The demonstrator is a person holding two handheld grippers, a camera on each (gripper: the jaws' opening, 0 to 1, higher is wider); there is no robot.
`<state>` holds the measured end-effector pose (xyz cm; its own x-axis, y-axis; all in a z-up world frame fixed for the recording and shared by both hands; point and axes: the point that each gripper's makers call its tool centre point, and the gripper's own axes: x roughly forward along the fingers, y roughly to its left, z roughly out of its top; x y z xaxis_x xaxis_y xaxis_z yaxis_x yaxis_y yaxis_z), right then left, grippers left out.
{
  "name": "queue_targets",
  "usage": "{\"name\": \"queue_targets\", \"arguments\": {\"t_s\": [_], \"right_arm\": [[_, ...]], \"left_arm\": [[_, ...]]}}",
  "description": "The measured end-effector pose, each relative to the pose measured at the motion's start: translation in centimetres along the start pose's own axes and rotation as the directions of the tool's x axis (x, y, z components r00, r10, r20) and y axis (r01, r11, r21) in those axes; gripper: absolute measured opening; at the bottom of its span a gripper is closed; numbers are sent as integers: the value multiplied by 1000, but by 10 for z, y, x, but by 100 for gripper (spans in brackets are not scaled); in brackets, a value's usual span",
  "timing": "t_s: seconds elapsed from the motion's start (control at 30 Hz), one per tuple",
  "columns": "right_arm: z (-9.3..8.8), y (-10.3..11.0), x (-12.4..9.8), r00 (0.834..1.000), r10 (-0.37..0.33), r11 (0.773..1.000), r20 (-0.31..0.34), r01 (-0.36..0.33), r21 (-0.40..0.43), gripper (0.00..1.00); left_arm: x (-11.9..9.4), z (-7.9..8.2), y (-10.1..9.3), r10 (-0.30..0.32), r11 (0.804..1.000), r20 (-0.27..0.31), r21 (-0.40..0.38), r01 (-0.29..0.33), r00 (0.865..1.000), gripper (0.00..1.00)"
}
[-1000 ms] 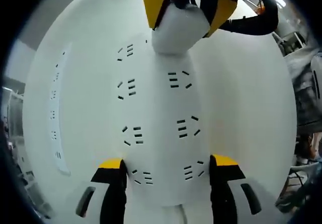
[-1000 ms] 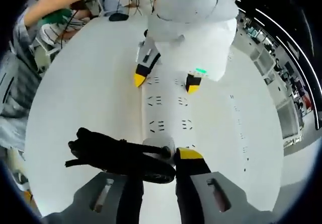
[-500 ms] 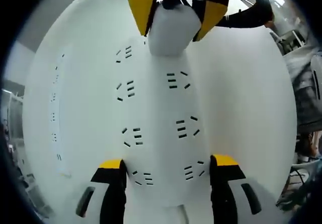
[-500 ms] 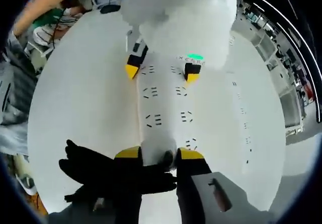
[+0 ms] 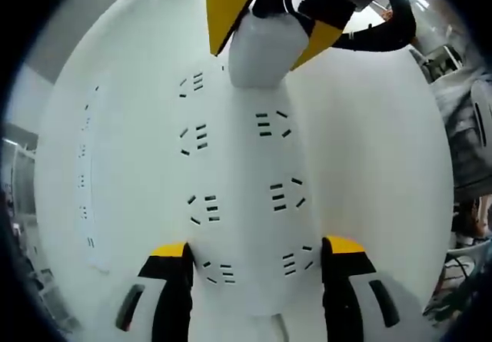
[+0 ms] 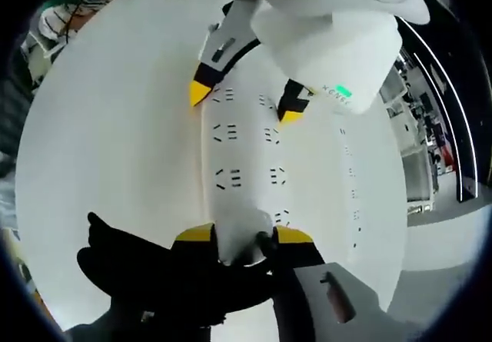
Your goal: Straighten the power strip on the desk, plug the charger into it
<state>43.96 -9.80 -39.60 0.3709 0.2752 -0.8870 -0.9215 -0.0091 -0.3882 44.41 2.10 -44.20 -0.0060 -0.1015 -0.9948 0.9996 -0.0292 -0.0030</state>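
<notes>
Plugging the charger [image 6: 242,234] is the step I judge to be in hand: the white block sits clenched between the yellow-tipped jaws of my right tool [image 6: 244,238] at the bottom centre of the right gripper view, its black cable [image 6: 146,269] bunched off to the lower left, and it hangs right at the near end of the power strip [image 6: 246,154], over or touching it, I cannot tell which. In the left gripper view the same charger appears at top centre, pinched by that right tool coming in from above. My left tool [image 5: 257,251] has its jaws spread to either side of the strip's other end at the bottom of its view, apparently bracing the sides so the strip stays straight and does not slide when the prongs go in; whether the pads actually press the plastic I cannot tell. The strip lies lengthwise down the middle of the white desk [image 5: 384,150], two rows of sockets showing. A green mark and small lettering show on the left tool's housing, too small to read.
</notes>
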Motion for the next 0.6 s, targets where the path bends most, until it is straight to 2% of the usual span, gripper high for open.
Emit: {"name": "queue_targets", "arguments": {"t_s": [0.33, 0.4, 0.43, 0.53, 0.6], "right_arm": [[0, -3, -2, 1000, 5, 1000, 30, -5, -16, 24], [1, -4, -2, 998, 1, 1000, 67, 0, -23, 24], [3, -4, -2, 994, 5, 1000, 108, -3, -17, 24], [5, -5, -4, 984, 12, 1000, 180, -6, -31, 25], [6, -5, -4, 979, 14, 999, 204, -7, -37, 25]], "left_arm": [[-1, 1, -1, -2, 1000, 44, -3, 2, 999, 69], [-1, 1, -1, 0, 1000, 55, -6, 0, 999, 69], [-1, 1, -1, -2, 1000, 74, -2, 2, 997, 69], [-1, 2, -1, -4, 1000, 117, -10, 6, 993, 70], [-2, 2, -1, -2, 1000, 130, -12, 4, 992, 69]]}}
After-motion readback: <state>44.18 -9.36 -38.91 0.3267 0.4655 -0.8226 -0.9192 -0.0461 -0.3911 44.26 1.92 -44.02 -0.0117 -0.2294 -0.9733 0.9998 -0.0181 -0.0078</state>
